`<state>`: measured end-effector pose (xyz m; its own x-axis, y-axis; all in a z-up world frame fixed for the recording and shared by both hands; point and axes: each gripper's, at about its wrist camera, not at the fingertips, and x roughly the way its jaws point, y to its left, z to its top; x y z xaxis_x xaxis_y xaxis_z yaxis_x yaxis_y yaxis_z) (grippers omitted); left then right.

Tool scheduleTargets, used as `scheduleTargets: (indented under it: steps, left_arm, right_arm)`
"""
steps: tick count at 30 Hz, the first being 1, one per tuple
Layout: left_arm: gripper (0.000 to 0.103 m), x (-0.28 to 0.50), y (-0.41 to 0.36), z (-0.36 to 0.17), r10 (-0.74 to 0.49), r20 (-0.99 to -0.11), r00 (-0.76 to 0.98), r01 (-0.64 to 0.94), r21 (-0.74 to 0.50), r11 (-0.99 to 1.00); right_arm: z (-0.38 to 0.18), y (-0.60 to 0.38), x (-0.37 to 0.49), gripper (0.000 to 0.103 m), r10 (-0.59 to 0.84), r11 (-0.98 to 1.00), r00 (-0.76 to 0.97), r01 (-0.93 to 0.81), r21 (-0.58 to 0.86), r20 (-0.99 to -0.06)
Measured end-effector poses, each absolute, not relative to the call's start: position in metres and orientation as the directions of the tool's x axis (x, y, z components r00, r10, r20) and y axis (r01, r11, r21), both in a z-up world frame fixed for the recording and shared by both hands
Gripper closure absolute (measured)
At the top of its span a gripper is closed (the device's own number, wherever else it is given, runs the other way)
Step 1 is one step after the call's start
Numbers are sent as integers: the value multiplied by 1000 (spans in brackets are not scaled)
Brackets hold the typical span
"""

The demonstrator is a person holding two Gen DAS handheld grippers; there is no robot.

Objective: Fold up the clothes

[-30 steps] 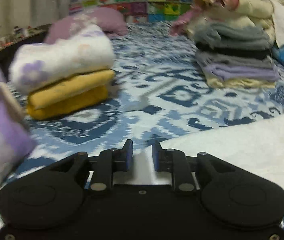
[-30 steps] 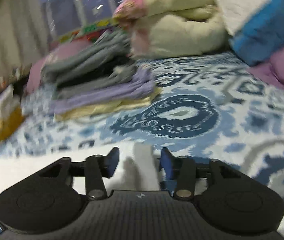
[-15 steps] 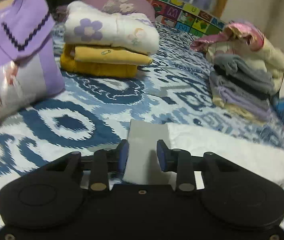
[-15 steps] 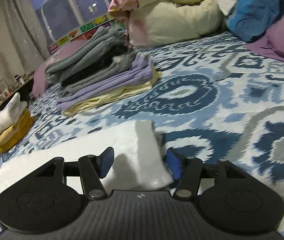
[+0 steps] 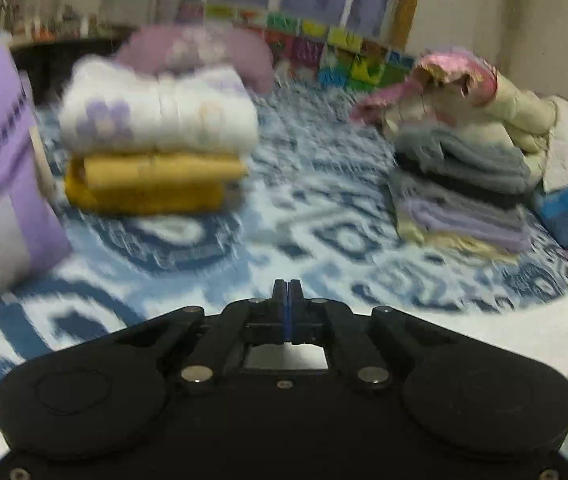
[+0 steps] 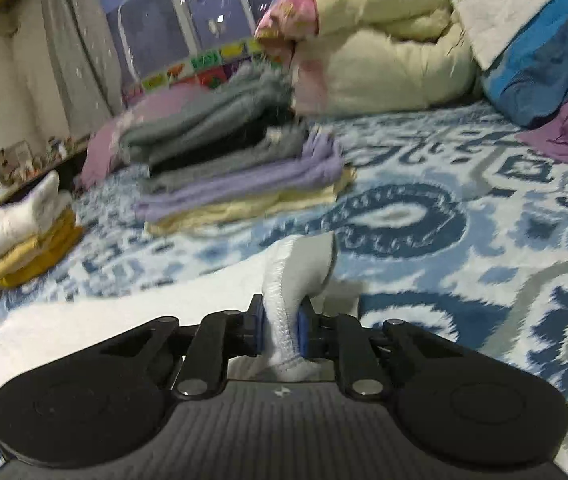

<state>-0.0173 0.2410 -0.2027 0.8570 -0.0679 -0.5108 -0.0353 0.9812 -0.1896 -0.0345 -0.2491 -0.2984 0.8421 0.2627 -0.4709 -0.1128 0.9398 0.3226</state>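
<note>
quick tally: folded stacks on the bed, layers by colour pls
White with purple flower, left stack: 1
Yellow/mustard, left stack: 2
Grey, right stack: 2
Black: 1
Lavender: 1
Pale yellow: 1
Total: 8, approximate; motion blur hides thin layers.

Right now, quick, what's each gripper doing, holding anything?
Left gripper: shut tight, no cloth visible between its tips.
Right gripper: jaws closing, pinching the edge of the white garment.
</note>
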Motion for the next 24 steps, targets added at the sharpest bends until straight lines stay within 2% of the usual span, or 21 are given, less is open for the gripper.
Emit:
scheduleTargets:
  steps: [2, 4, 5, 7, 8, 9, 11, 15, 17, 18, 21, 24]
  left_arm:
    - [103, -11, 242, -207, -34, -523, 852, -56, -155, 986]
    - [103, -5, 240, -218, -9, -576, 817, -64, -107, 992]
    - [103, -7, 240, -218, -35, -594, 803, -55, -132, 990]
    - [84, -22, 237, -213, -80, -580, 811, -28, -175, 984]
    - [64, -32, 236, -211, -87, -574, 814, -32, -196, 980]
    - [59, -41, 234, -209, -95, -567, 818, -36, -216, 976]
    - [59, -56, 224, -208, -153, -559, 815, 3, -259, 966]
    - [59, -66, 185, -213, -196, -578, 792, 91, -205, 974]
    - [59, -56, 179, -223, -170, -599, 782, 60, -200, 978]
    - [68, -51, 176, -228, -155, -610, 777, 45, -192, 980]
    - [69, -31, 164, -243, -35, -617, 786, 28, -21, 999]
    - [72, -24, 169, -237, -28, -616, 788, -7, -53, 999]
  right_arm:
    - [-304, -250, -30, 85, 266, 940, 823, -106, 325, -501]
    - [-312, -248, -23, 79, 265, 943, 794, -94, 321, -547]
    - [-312, -248, -23, 78, 264, 943, 792, -90, 322, -550]
    - [-312, -250, -24, 61, 260, 941, 793, -79, 330, -551]
    - [-311, -253, -26, 52, 258, 936, 799, -69, 344, -543]
    - [-311, -256, -27, 52, 256, 933, 804, -59, 355, -537]
    - [-310, -263, -29, 52, 252, 926, 813, -45, 375, -525]
    - [-311, -272, -31, 52, 266, 909, 816, -36, 414, -513]
    - [-311, -273, -32, 52, 279, 904, 813, -42, 425, -511]
    - [-312, -270, -31, 52, 284, 909, 808, -56, 412, -516]
    - [-314, -256, -30, 55, 273, 937, 788, -88, 339, -551]
    - [-314, -254, -31, 57, 270, 941, 785, -93, 325, -558]
